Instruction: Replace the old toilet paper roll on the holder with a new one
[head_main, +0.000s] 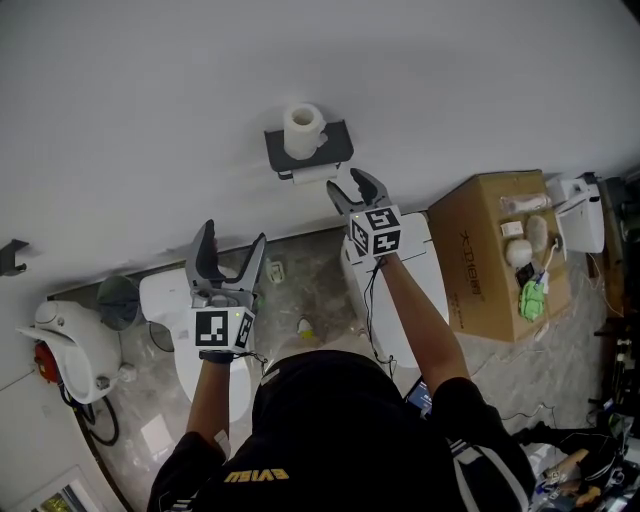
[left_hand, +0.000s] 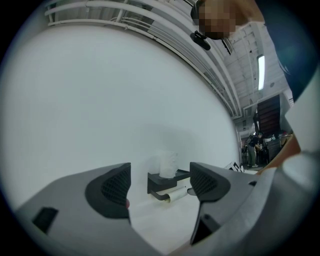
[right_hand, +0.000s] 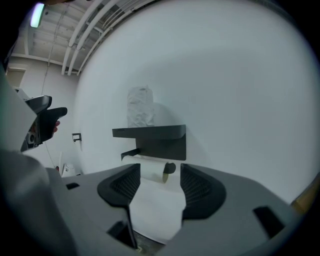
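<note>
A black wall holder (head_main: 338, 142) with a shelf carries a full white roll (head_main: 303, 129) standing upright on top. Under the shelf, a thin, nearly spent roll (right_hand: 151, 169) hangs on the bar, with a sheet of paper (right_hand: 156, 206) trailing down. My right gripper (head_main: 354, 190) is just below and in front of that old roll, jaws open and apart from it; the paper sheet shows between them. My left gripper (head_main: 229, 254) hovers open and empty, lower left, away from the wall; in its view the holder (left_hand: 165, 182) appears far off between the jaws.
A toilet (head_main: 385, 300) stands below the holder, a second white toilet (head_main: 190, 330) at left. A cardboard box (head_main: 495, 250) with small items sits at right. A white device (head_main: 75, 345) with red parts is at far left. A small black hook (head_main: 10, 255) is on the wall.
</note>
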